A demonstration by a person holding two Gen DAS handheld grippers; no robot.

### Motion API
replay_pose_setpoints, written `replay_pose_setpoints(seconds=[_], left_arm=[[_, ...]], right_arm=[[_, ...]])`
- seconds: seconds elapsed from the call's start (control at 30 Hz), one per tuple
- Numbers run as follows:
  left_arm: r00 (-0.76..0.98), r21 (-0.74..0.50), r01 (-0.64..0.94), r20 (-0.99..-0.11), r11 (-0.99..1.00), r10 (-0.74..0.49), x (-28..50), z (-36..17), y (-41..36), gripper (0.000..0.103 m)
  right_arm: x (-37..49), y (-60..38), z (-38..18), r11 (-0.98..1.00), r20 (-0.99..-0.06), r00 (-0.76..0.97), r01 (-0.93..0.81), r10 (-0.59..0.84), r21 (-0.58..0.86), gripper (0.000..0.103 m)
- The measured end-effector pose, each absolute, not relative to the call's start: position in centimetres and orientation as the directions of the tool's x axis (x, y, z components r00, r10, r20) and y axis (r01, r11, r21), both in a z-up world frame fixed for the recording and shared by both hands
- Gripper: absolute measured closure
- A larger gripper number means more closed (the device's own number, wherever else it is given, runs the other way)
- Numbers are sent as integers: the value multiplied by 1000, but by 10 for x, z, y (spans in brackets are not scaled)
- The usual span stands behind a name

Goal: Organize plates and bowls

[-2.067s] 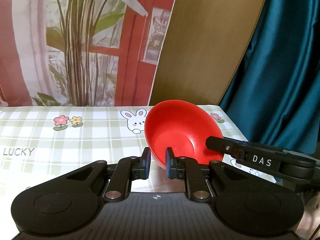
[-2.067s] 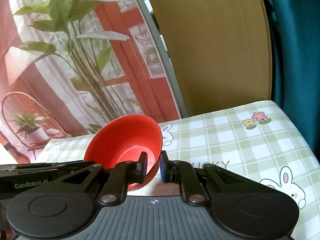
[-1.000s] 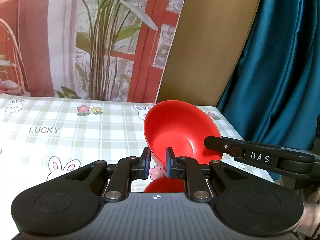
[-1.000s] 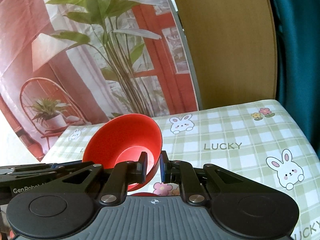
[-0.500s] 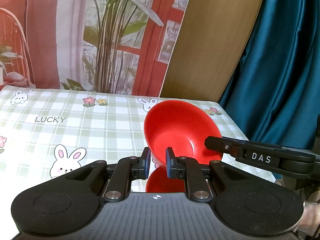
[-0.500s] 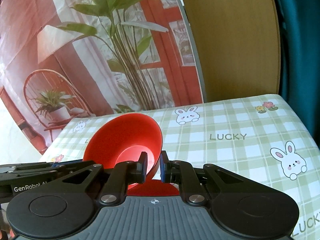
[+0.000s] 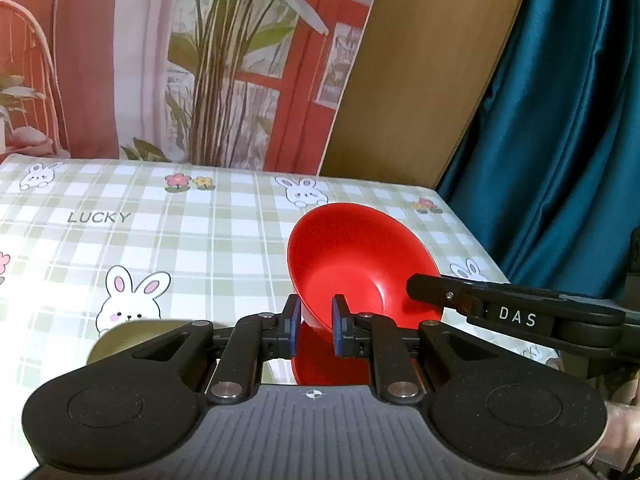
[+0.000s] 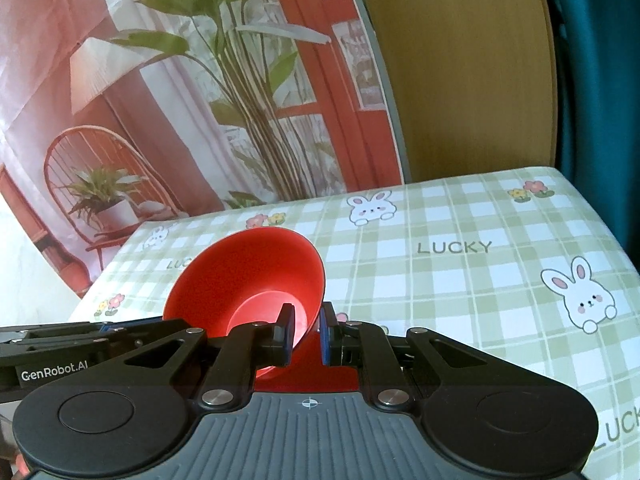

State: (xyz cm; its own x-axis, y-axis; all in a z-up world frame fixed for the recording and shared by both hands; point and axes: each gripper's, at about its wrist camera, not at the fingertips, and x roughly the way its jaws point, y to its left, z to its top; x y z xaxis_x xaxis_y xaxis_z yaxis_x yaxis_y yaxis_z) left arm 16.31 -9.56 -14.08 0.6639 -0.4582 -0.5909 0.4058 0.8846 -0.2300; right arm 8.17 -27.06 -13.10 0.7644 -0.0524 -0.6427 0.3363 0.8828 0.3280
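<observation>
Lowered and carried forward over the last two seconds: a red bowl (image 7: 360,264), now hanging low above the checked tablecloth (image 7: 224,248) with far more cloth in sight beyond it than before. Gripped from both sides at the rim, tilted with its mouth toward the cameras. Left gripper (image 7: 314,326) clenched on the bowl's near-left rim; right gripper (image 8: 306,330) clenched on the near-right rim, its arm crossing the left view just right of the bowl. Below the bowl, a red reflection or second red surface, too hidden behind the gripper body to tell which. Near-left of the bowl, the edge of a dull olive dish (image 7: 132,336), mostly hidden behind the left gripper.

Step in hand, by the look of it: the set-down of the bowl, either onto the cloth or onto whatever red sits beneath it. Called for next: levelling the bowl, a short descent, then both grips let go together.

Open room: broad bare cloth left of and beyond the bowl. Tighter on the bowl's right, with the table edge (image 7: 476,240) close and the teal curtain (image 7: 560,120) just past it. Wooden panel (image 7: 420,60) and printed backdrop (image 7: 180,60) well behind the bowl.
</observation>
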Motion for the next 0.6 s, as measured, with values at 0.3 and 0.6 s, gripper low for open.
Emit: replay_pose_setpoints(seconds=[0.3, 0.6], left_arm=[[623, -230, 418, -631, 879, -462, 156, -160, -103, 85], [593, -226, 419, -665, 879, -454, 149, -174, -108, 85]], right_arm=[[67, -274, -151, 867, -672, 739, 364, -46, 341, 91], [58, -272, -166, 864, -702, 711, 377, -39, 333, 90]])
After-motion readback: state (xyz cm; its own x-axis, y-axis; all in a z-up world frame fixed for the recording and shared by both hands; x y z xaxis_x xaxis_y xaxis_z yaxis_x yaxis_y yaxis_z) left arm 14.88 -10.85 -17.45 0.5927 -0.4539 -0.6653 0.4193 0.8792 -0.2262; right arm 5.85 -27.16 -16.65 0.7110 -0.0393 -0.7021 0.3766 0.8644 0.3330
